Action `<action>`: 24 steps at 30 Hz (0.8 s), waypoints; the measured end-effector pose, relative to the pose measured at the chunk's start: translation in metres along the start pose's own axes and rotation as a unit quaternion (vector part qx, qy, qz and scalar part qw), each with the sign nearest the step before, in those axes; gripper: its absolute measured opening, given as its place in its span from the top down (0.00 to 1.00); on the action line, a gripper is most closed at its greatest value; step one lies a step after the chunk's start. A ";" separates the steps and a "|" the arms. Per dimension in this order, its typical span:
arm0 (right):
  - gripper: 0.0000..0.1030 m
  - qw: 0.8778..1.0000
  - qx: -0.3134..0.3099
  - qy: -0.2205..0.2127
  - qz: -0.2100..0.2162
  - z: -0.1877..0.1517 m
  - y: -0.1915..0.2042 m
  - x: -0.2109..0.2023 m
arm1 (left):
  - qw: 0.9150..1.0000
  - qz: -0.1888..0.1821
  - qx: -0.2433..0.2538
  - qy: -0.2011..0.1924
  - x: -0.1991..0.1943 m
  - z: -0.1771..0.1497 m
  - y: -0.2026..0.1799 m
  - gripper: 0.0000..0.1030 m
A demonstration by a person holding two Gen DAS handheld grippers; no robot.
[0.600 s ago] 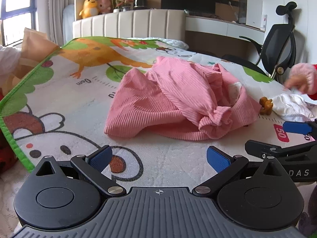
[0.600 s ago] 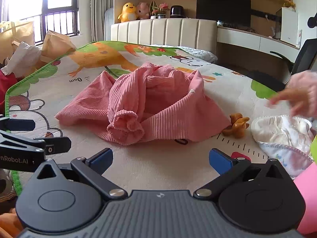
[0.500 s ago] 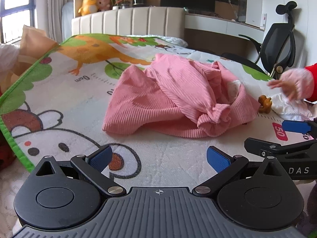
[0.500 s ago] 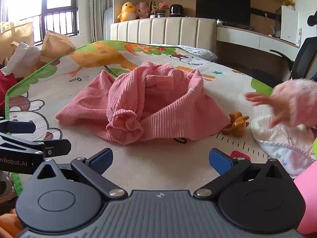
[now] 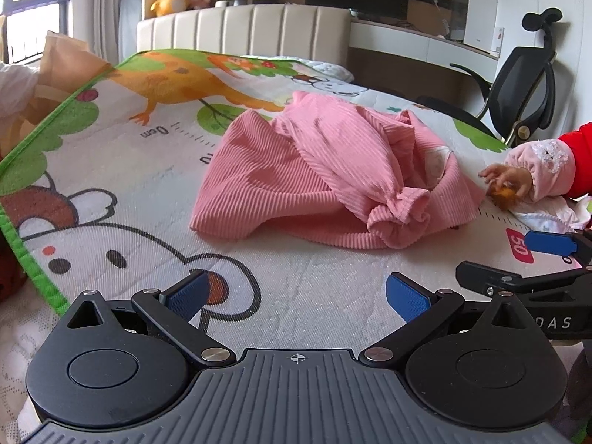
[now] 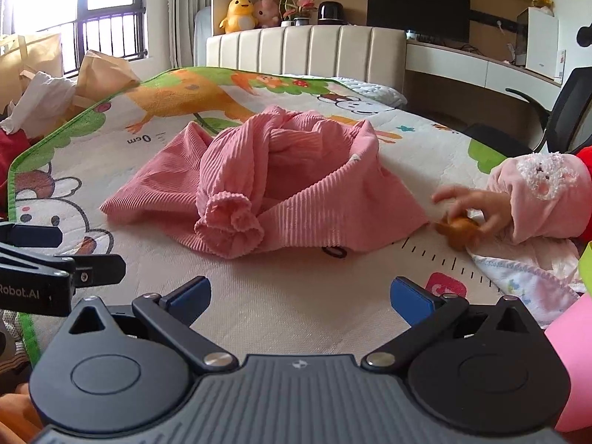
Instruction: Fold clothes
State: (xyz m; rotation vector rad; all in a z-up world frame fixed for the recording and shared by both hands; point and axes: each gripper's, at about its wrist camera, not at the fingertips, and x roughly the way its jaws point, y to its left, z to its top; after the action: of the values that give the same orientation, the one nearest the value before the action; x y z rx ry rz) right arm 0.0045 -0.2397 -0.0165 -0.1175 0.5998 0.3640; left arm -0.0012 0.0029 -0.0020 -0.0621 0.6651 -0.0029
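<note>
A pink ribbed top lies crumpled in the middle of a cartoon-printed play mat spread over the bed, unfolded, with one gathered sleeve cuff rolled up at its near edge. Both tools sit low at the near edge of the mat, short of the garment and not touching it. The left gripper has its blue pads spread wide with nothing between them; the right gripper is likewise spread wide and empty-handed. In the left view the right tool's blue tip shows at the far right, just beside the left one.

On the right side of the mat a small child's hand, in a pink fuzzy sleeve, is closed over a little orange-brown toy that sits just beside the top's right hem. Under that arm lies a white printed cloth with a stitched edge, apart from the pink top.

Along the left edge of the bed stand brown paper bags; something white pokes up beside them, though whether it is inside a bag I cannot tell. Behind the padded headboard, a shelf holds a yellow duck plush, a pink plush and a small potted plant. A black office chair stands to the right.
</note>
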 end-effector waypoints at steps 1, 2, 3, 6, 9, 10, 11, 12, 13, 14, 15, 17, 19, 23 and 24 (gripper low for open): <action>0.00 1.000 -0.001 0.001 0.001 0.000 0.000 0.000 | 1.000 0.000 0.001 -0.001 0.000 0.000 0.000 0.00; 0.00 1.000 -0.001 0.002 0.002 0.000 0.001 0.001 | 1.000 0.000 0.001 -0.001 0.000 -0.001 0.000 0.00; 0.00 1.000 -0.002 0.003 0.003 0.000 0.001 0.001 | 1.000 0.001 0.001 -0.001 0.000 0.000 0.000 0.00; 0.00 1.000 -0.004 0.006 0.006 0.000 0.003 0.003 | 1.000 0.002 0.000 0.000 0.000 -0.001 0.001 0.00; 0.00 1.000 -0.006 0.009 0.009 -0.001 0.005 0.005 | 1.000 0.003 -0.001 0.001 0.001 -0.001 0.002 0.00; 0.00 1.000 -0.007 0.010 0.010 -0.001 0.005 0.006 | 1.000 0.003 -0.002 0.002 0.001 -0.001 0.002 0.00; 0.00 1.000 -0.008 0.011 0.011 -0.001 0.006 0.006 | 1.000 0.004 -0.003 0.003 0.001 -0.001 0.003 0.00; 0.00 1.000 -0.008 0.012 0.012 -0.001 0.007 0.007 | 1.000 0.005 -0.004 0.004 0.002 -0.001 0.003 0.00; 0.00 1.000 -0.009 0.013 0.013 -0.001 0.007 0.007 | 1.000 0.006 -0.004 0.005 0.002 -0.001 0.003 0.00; 0.00 1.000 -0.010 0.014 0.014 -0.001 0.008 0.008 | 1.000 0.007 -0.005 0.005 0.002 -0.002 0.004 0.00; 0.00 1.000 -0.010 0.015 0.015 -0.001 0.008 0.009 | 1.000 0.007 -0.006 0.005 0.003 -0.002 0.004 0.00; 0.00 1.000 -0.012 0.017 0.017 -0.001 0.009 0.010 | 1.000 0.009 -0.007 0.005 0.003 -0.001 0.006 0.00; 0.00 1.000 -0.012 0.017 0.017 0.000 0.010 0.011 | 1.000 0.011 -0.008 0.007 0.003 -0.002 0.006 0.00; 0.00 1.000 -0.007 0.018 0.019 -0.001 0.014 0.011 | 1.000 0.014 -0.010 0.010 0.003 -0.002 0.009 0.00; 0.00 1.000 -0.005 0.020 0.020 -0.002 0.014 0.012 | 1.000 0.014 -0.011 0.010 0.003 -0.002 0.010 0.00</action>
State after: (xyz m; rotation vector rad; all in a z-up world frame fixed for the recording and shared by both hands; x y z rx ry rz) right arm 0.0071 -0.2235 -0.0251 -0.1228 0.6404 0.4046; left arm -0.0005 0.0122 -0.0065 -0.0748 0.6866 0.0311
